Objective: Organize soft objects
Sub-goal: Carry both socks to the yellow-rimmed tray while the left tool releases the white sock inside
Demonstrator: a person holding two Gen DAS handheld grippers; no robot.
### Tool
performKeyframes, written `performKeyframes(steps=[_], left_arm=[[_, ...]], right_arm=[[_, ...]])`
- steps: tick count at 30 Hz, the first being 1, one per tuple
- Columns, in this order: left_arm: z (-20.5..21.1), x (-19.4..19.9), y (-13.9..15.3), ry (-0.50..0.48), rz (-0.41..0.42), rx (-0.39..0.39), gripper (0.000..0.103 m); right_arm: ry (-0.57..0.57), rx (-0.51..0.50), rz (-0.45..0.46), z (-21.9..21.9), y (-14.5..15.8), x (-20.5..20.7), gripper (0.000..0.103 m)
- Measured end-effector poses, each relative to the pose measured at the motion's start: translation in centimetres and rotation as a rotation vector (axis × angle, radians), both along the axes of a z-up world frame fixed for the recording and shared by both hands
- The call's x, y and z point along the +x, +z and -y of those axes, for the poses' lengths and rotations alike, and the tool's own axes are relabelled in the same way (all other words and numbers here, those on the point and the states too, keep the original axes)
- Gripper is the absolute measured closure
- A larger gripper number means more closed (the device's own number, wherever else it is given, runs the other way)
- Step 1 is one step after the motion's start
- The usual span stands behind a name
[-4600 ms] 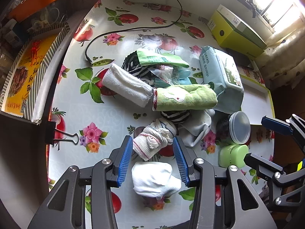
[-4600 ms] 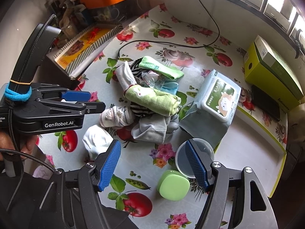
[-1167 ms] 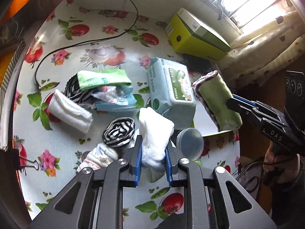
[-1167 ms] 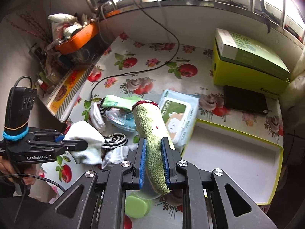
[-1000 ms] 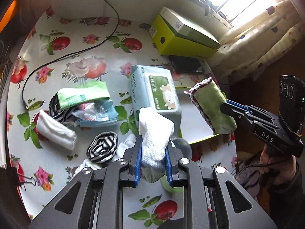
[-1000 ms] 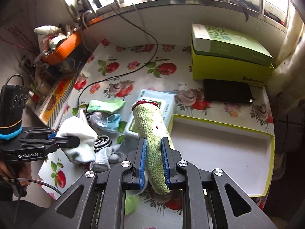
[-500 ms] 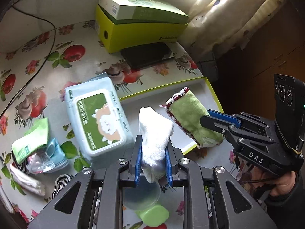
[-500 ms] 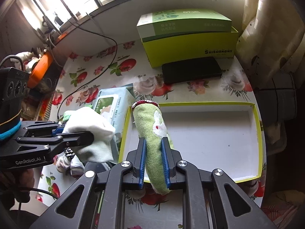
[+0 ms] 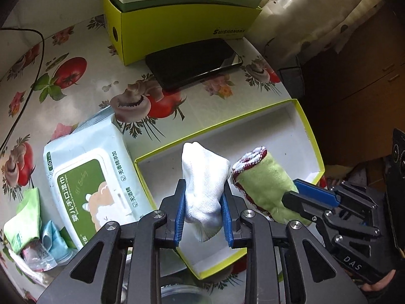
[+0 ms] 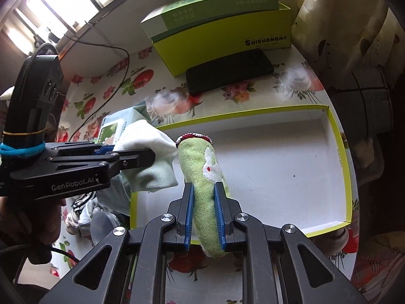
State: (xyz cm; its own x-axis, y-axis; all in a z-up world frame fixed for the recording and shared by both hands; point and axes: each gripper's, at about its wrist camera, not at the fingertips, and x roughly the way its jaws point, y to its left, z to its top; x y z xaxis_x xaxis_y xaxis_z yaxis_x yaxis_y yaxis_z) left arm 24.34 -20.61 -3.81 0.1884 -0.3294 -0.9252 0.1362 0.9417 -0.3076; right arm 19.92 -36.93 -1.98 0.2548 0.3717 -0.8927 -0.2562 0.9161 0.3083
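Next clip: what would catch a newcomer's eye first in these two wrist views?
Two rolled cloths held side by side over the shallow yellow-edged tray: a white sock between the pads of the left gripper, whose jaws are opening, and a green towel roll with a red-stitched end clamped in the right gripper. Behind the tray, a lime-green box stands with a black phone in front of it; a wet-wipes pack lies left of the tray.

White sock (image 9: 203, 190) in opening left claw (image 9: 203, 217)

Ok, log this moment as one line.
left gripper: opening, white sock between jaws | right gripper: shut on green towel roll | both over tray
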Motion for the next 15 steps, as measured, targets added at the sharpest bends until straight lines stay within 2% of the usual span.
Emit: performKeyframes(steps=[5, 8, 11, 15], left_arm=[[-0.7, 0.3, 0.2, 0.036, 0.012, -0.021, 0.062], [-1.3, 0.3, 1.0, 0.056, 0.026, -0.033, 0.061], [-2.1, -0.1, 2.0, 0.072, 0.042, -0.046, 0.061], [-3.7, -1.1, 3.6, 0.101, 0.062, -0.061, 0.061]], right_arm=[[0.012, -0.007, 0.001, -0.2, -0.1, 0.0, 0.088], [0.037, -0.007, 0.002, -0.3, 0.0, -0.1, 0.088], [0.108, -0.025, 0.014, -0.9, 0.3, -0.5, 0.088], [0.271, -0.038, 0.022, -2.1, 0.4, -1.3, 0.088]])
